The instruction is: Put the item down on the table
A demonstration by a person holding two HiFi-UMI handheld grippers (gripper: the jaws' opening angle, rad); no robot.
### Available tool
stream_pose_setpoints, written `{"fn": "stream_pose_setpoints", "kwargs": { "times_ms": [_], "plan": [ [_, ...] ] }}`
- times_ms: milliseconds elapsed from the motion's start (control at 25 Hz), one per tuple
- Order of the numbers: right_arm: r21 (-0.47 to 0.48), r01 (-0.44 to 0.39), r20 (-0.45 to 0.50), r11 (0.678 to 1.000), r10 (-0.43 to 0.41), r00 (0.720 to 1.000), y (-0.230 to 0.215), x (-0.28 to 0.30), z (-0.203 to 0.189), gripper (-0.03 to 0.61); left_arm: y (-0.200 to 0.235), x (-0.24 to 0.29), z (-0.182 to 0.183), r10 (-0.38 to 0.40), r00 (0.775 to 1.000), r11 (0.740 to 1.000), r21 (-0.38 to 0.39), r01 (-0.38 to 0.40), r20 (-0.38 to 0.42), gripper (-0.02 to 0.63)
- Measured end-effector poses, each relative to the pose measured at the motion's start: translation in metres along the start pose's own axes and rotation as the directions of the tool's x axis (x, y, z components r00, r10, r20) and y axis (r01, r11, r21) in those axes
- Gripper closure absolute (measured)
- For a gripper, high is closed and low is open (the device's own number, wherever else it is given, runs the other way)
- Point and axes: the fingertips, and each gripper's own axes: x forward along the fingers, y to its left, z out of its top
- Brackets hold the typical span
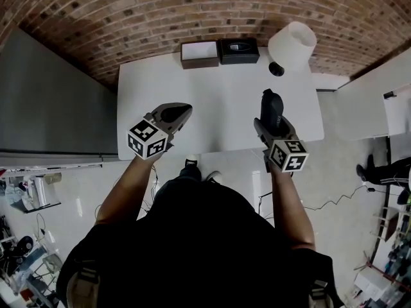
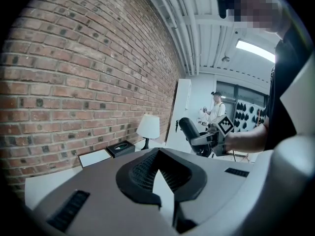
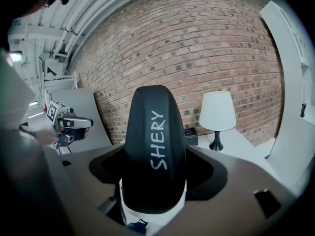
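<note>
R gripper [image 3: 157, 167]: jaws spread wide and pinching a black rounded item [image 3: 154, 146] w/ "SHERY" lettered in white down its face. It stands up between the pads, with a white part at its base. From the head view I see it over the near right part of the white table [image 1: 212, 101], close to the front edge; can't tell if it touches the top. L gripper [image 2: 160, 157]: jaw tips pressed together, nothing btwn them, over the table's near left edge, well apart from the R one. At the far edge, by the brick wall [image 1: 192, 11], stand a white-topped box [image 1: 199, 52], a black tissue box [image 1: 239, 50] just beside it, and a white-shaded lamp [image 1: 292, 43] at the right corner.
</note>
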Motion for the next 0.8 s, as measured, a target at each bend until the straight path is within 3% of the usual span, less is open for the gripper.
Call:
{"fn": "stream_pose_setpoints", "kwargs": {
  "times_ms": [800],
  "plan": [
    [0.022,0.089,-0.017,0.996,-0.089,0.996,0.011,0.033,0.004,0.227,0.071,-0.007,0.009,-0.048,0.999,0.999,0.002,0.048,0.011,0.6]
  ]
}}
